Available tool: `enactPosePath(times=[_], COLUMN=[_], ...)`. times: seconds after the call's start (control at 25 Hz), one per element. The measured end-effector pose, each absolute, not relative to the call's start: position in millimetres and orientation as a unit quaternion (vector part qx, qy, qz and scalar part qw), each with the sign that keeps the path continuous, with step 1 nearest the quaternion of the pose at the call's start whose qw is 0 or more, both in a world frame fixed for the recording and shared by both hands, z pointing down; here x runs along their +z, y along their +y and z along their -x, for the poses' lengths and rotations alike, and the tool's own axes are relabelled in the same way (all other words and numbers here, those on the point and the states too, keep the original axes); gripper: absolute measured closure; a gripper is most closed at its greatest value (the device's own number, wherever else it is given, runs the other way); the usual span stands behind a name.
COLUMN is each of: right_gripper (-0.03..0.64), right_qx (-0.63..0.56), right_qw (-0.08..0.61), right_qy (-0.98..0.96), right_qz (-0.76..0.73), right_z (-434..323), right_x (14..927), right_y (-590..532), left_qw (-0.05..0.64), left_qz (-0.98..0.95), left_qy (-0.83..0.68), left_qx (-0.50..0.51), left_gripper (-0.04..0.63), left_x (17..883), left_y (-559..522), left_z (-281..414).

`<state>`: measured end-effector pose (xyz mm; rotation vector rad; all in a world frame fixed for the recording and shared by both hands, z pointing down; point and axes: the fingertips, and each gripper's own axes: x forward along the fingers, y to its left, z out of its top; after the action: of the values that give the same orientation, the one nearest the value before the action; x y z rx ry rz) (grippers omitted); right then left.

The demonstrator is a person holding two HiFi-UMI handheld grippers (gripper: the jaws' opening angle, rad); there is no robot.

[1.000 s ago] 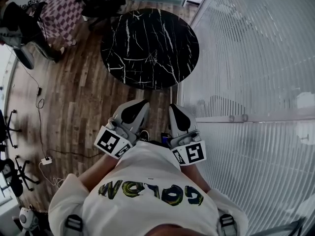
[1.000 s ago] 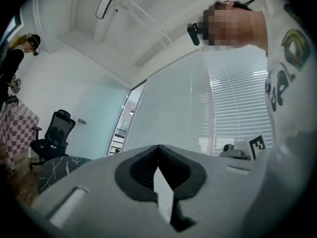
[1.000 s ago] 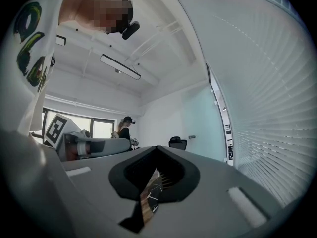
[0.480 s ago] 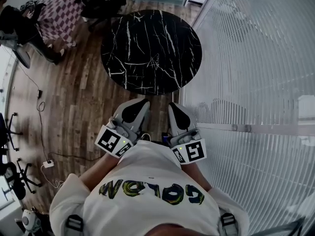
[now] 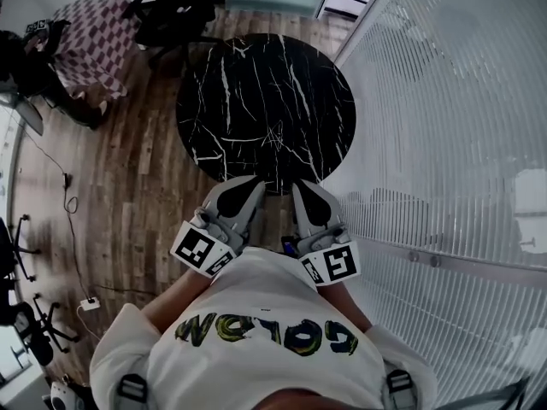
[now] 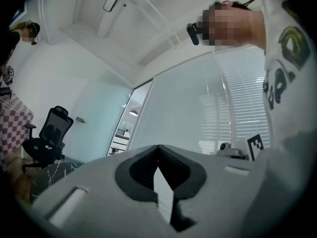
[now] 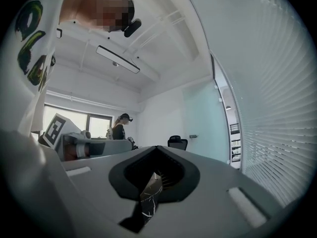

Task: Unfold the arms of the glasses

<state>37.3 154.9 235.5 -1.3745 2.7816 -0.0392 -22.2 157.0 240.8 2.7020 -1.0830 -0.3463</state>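
Grey left gripper (image 5: 246, 184) with marker cube: jaws were clenched, nothing between them. It was held over the near edge of the round black white-veined marble surface (image 5: 265, 101). Grey right gripper (image 5: 305, 188), just beside it at the same edge: jaws likewise clenched, empty. Glasses showed in no view.

Left tongs (image 5: 252, 184), right tongs (image 5: 301, 186), black marble table (image 5: 265, 101), wood floor (image 5: 128, 186)

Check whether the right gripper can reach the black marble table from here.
Probably yes, at its near rim: in the head view the right gripper overlaps the black marble table edge, nothing between them. Relative height is unclear.
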Motion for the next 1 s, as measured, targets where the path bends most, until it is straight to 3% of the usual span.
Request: enactPosePath(times=[1.0], right_gripper=[0.615], right_qx=[-0.033], right_qw=[0.013], right_qy=[0.882], right_qz=[0.469], right_z=[15], right_x=[255], right_y=[18], left_qw=[0.125], left_qz=[-0.929], left_qy=[-0.330], left_qx=[-0.109], left_gripper=[0.595], left_x=[258], left_y=[21], left_z=[64])
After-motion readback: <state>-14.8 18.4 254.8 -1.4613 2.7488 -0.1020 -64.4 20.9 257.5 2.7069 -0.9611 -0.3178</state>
